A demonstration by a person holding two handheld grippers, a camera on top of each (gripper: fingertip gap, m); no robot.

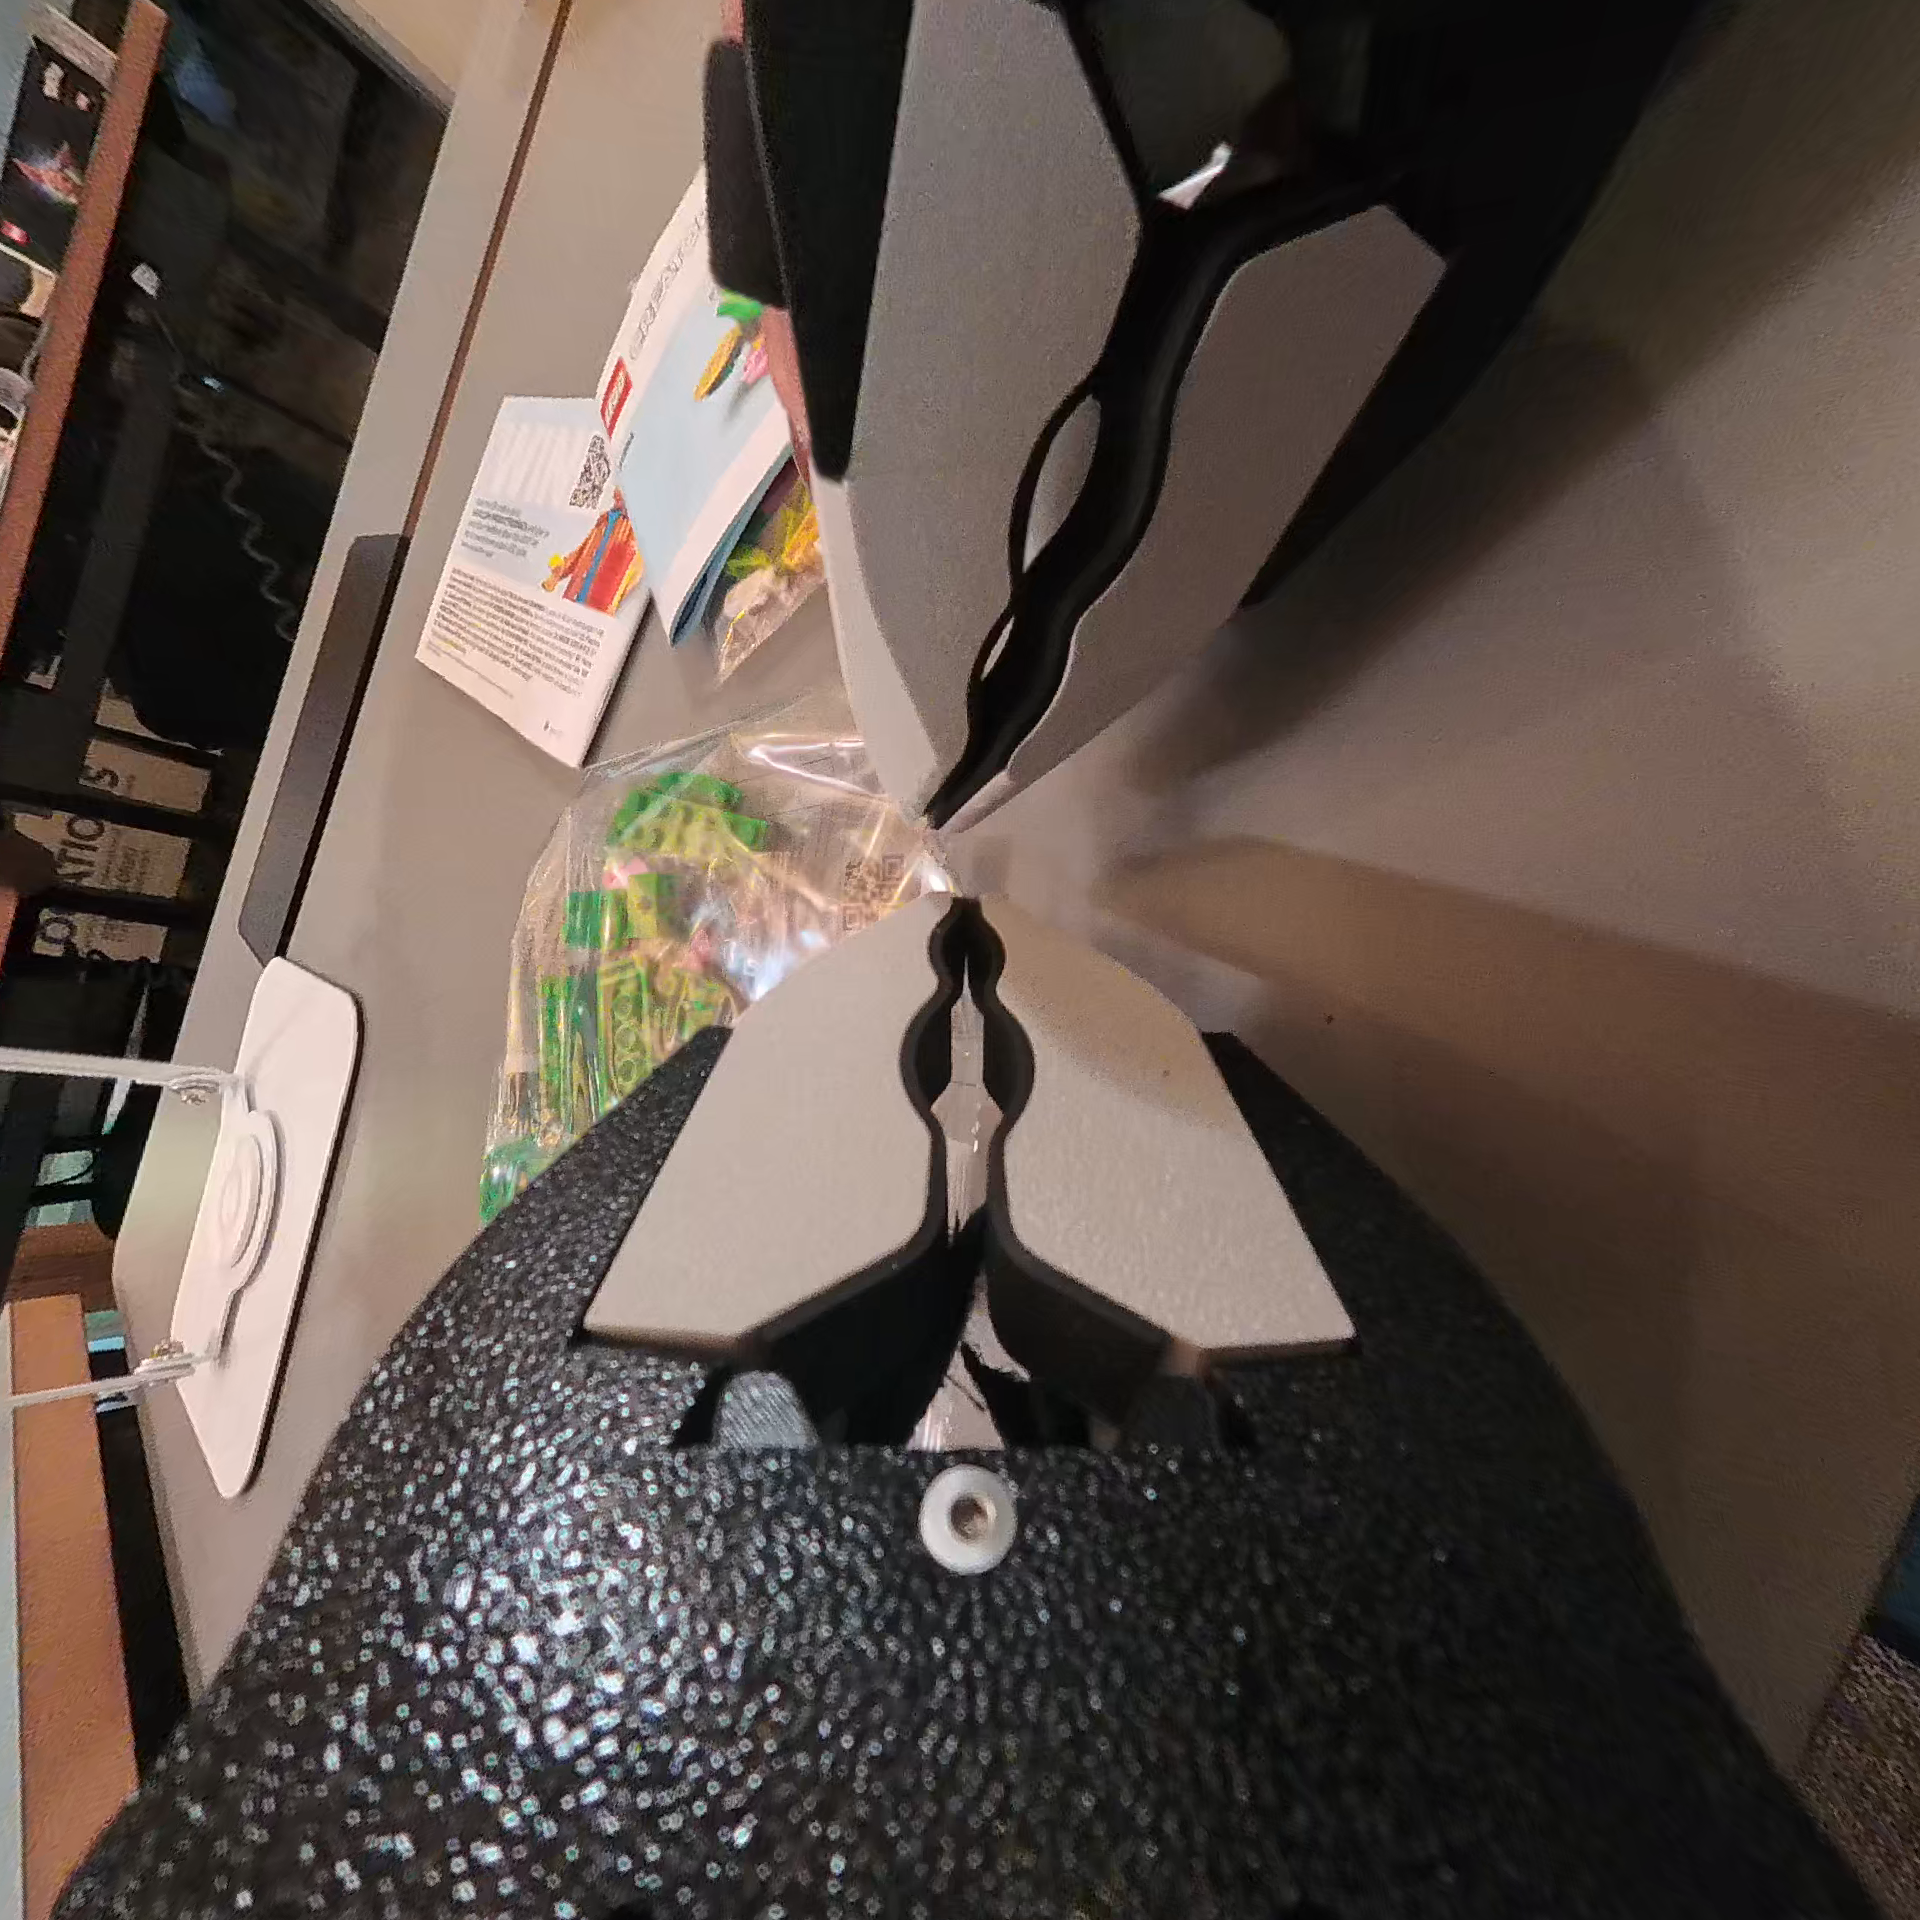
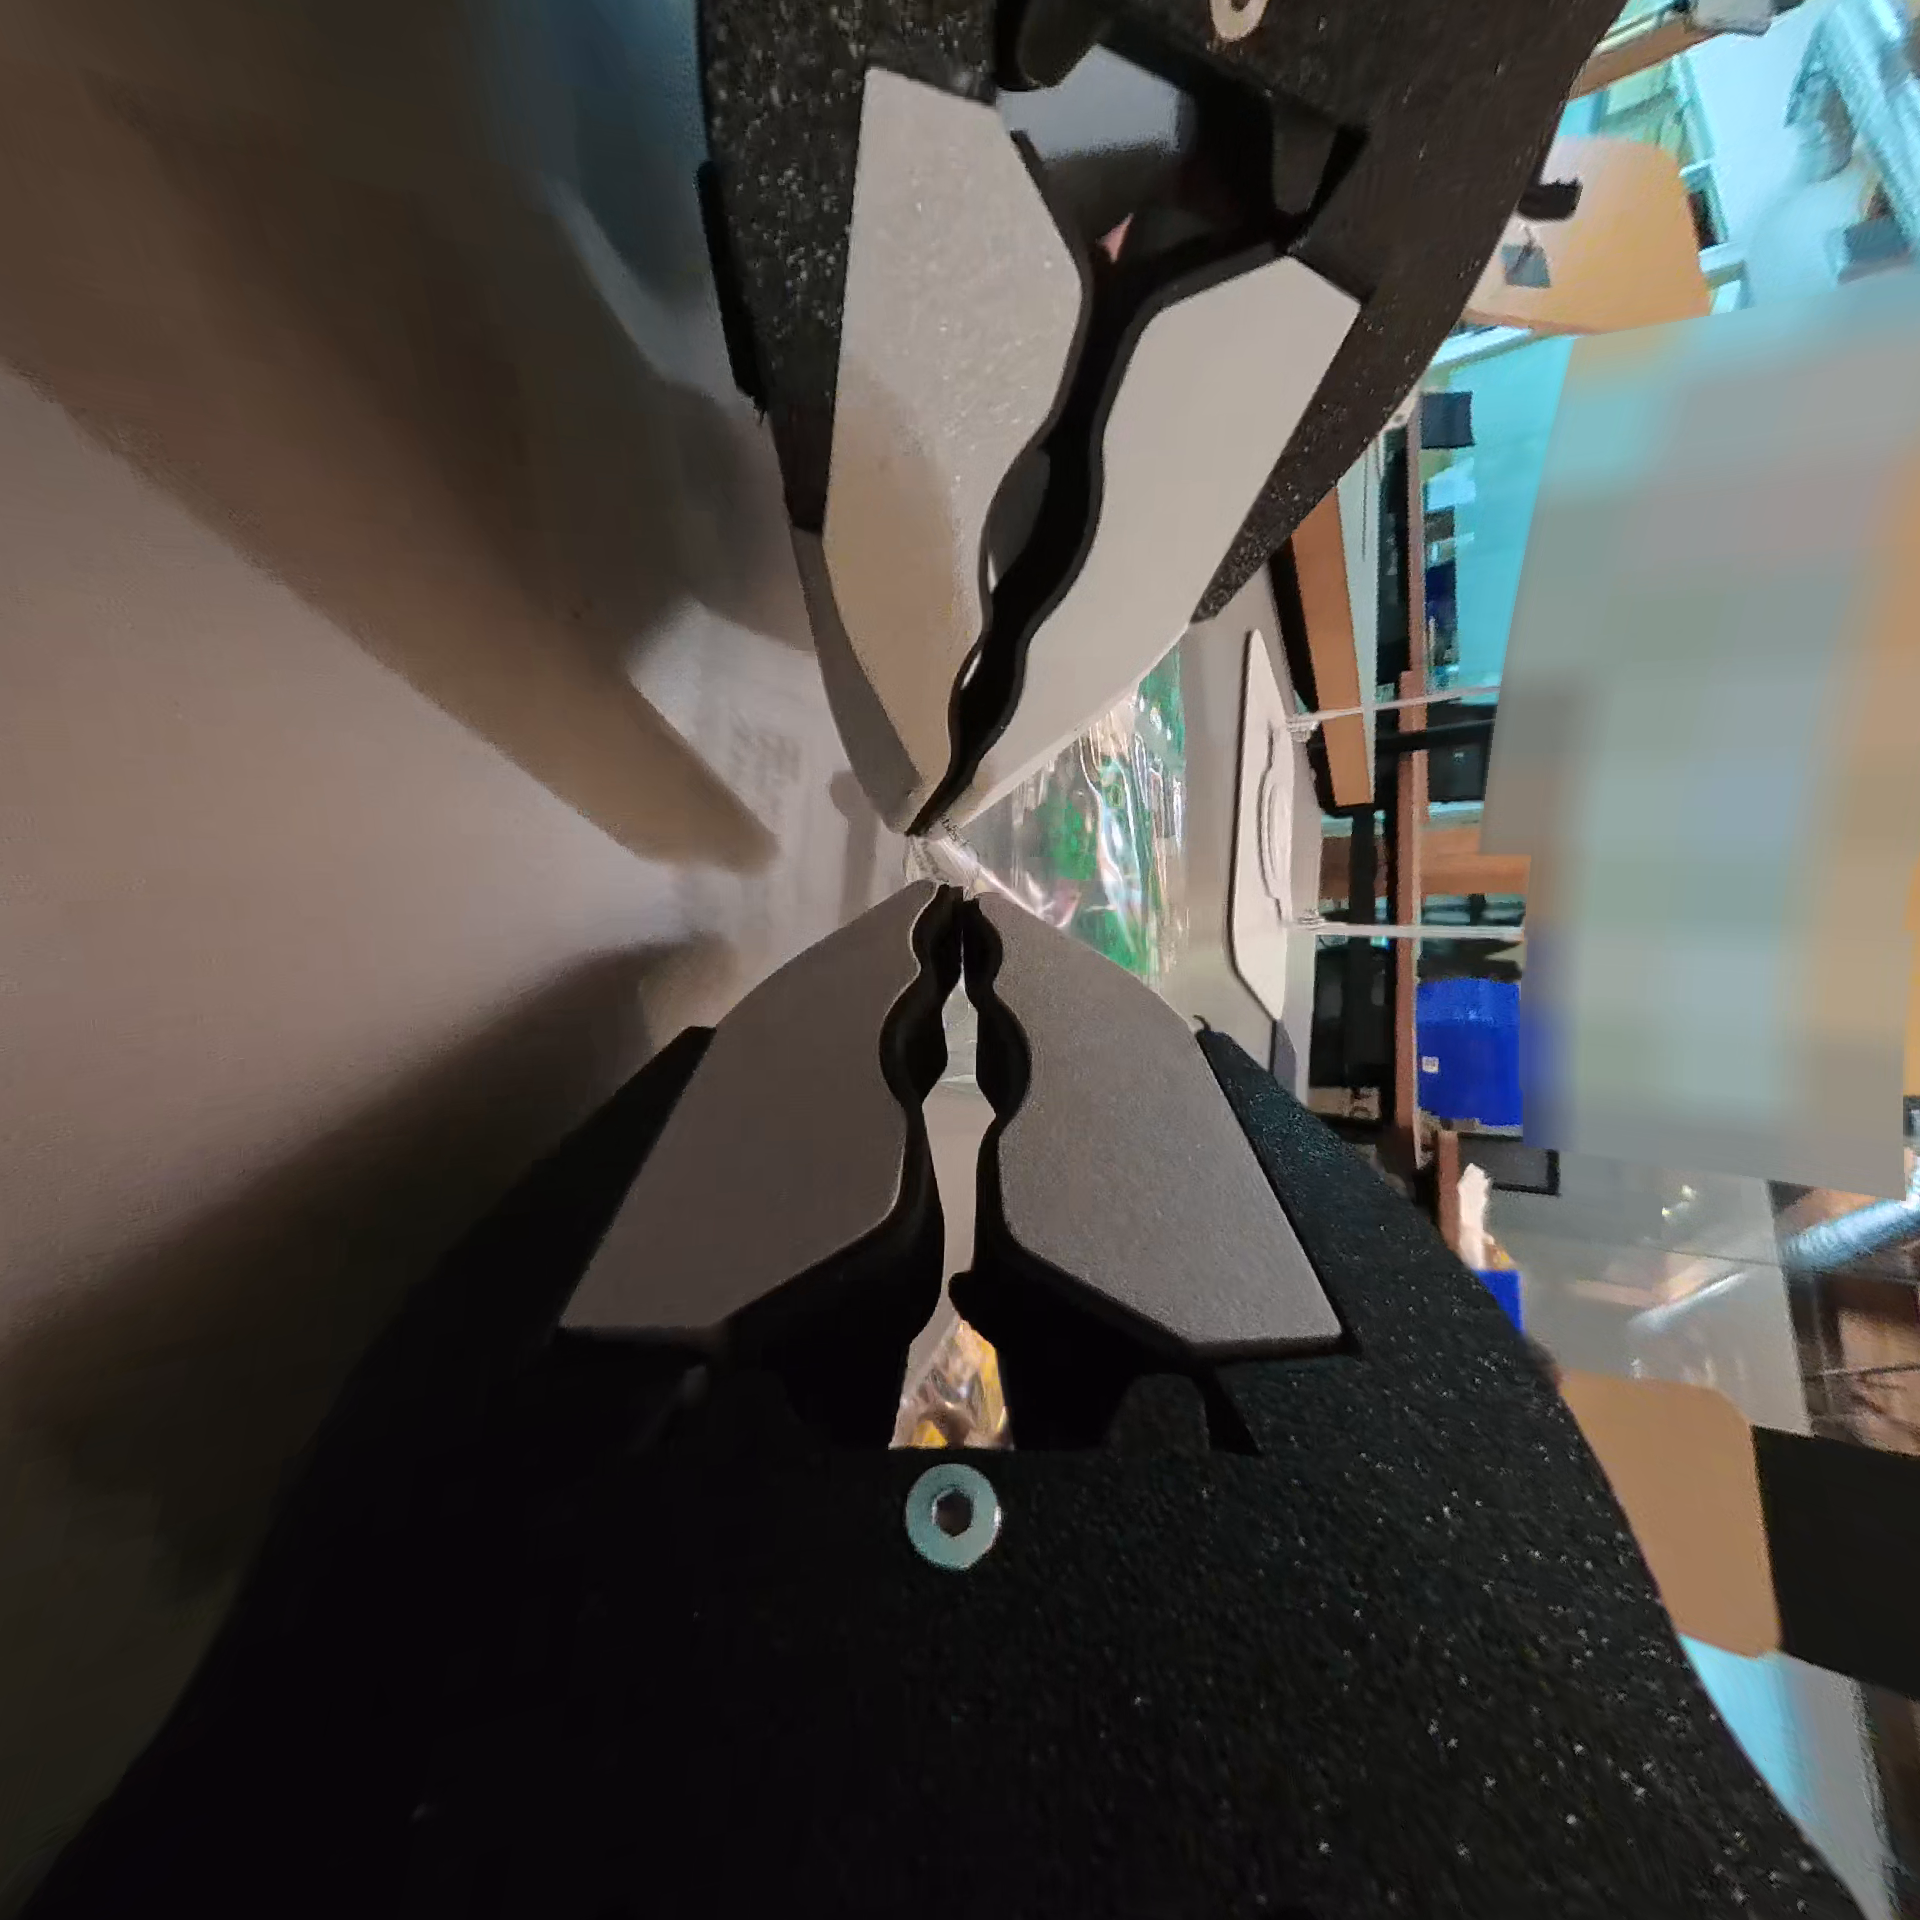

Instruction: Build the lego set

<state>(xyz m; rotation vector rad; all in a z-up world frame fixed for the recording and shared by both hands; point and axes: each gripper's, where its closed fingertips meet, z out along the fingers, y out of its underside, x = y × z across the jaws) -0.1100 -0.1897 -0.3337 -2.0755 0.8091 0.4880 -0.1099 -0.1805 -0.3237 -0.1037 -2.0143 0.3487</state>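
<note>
A clear plastic bag [image 1: 665, 935] of green and pink lego bricks lies over the grey table [image 1: 436, 831]. My left gripper [image 1: 961, 920] is shut on a corner of the bag, with clear film showing between its fingers. My right gripper [image 1: 940, 816] comes in from the top, shut on the same bag edge, tip to tip with the left. In the right wrist view my right gripper [image 2: 951, 904] pinches the film and the left gripper [image 2: 925, 821] meets it from above. The bag [image 2: 1091, 831] stretches off to the right there.
Two instruction booklets [image 1: 665, 457] [image 1: 520, 603] lie beyond the bag, with another bag of pieces [image 1: 769, 582] partly under one. A white flat stand base [image 1: 270, 1195] sits at the table's left edge. Shelves and boxes [image 2: 1455, 1039] stand past the table.
</note>
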